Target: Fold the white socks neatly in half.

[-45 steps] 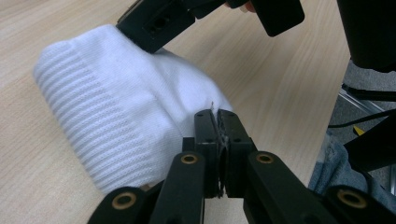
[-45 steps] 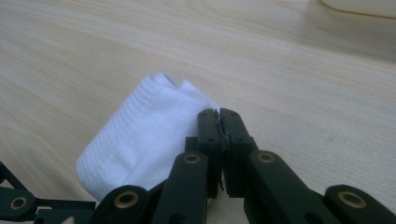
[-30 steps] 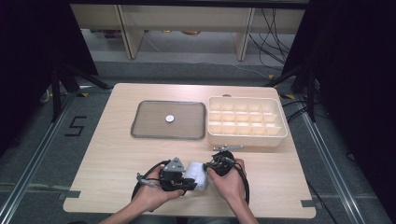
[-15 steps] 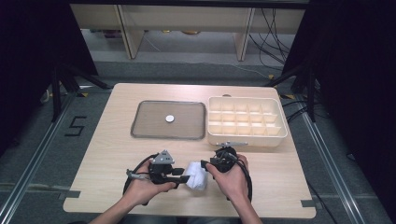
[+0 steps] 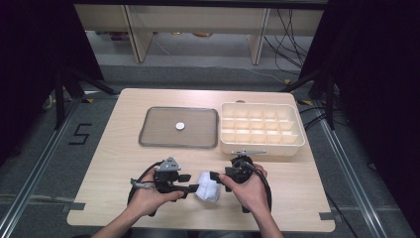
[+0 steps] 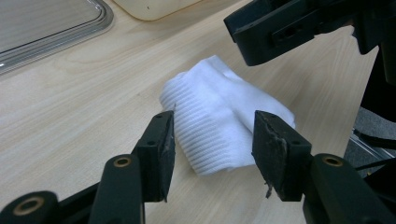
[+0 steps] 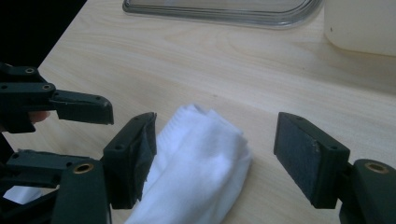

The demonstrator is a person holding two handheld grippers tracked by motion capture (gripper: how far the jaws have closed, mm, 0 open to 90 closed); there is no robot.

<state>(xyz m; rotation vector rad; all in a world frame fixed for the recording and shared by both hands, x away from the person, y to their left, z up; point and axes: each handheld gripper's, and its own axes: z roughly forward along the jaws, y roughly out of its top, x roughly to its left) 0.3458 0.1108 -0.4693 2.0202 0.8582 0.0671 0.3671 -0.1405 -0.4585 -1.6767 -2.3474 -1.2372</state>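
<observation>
A folded white ribbed cloth [image 5: 208, 188] lies on the wooden table [image 5: 119, 148] near its front edge, between my two grippers. My left gripper [image 5: 194, 188] points right at it. In the left gripper view the left gripper [image 6: 212, 135] is open, its jaws either side of the cloth's [image 6: 219, 112] near end without touching it. My right gripper [image 5: 215, 176] points left from the other side. It is open wide in the right gripper view [image 7: 215, 149], with the cloth [image 7: 196, 158] lying by its left jaw.
A shallow grey tray [image 5: 148, 136] holding a small white disc [image 5: 180, 126] sits mid-table. A cream compartment box [image 5: 261, 146] stands to its right, just behind the right hand. Black cables trail from both grippers toward the front edge.
The left gripper has drawn back a little to the left, away from the cloth. The cloth has settled slightly nearer the front edge. The right gripper has barely moved.
</observation>
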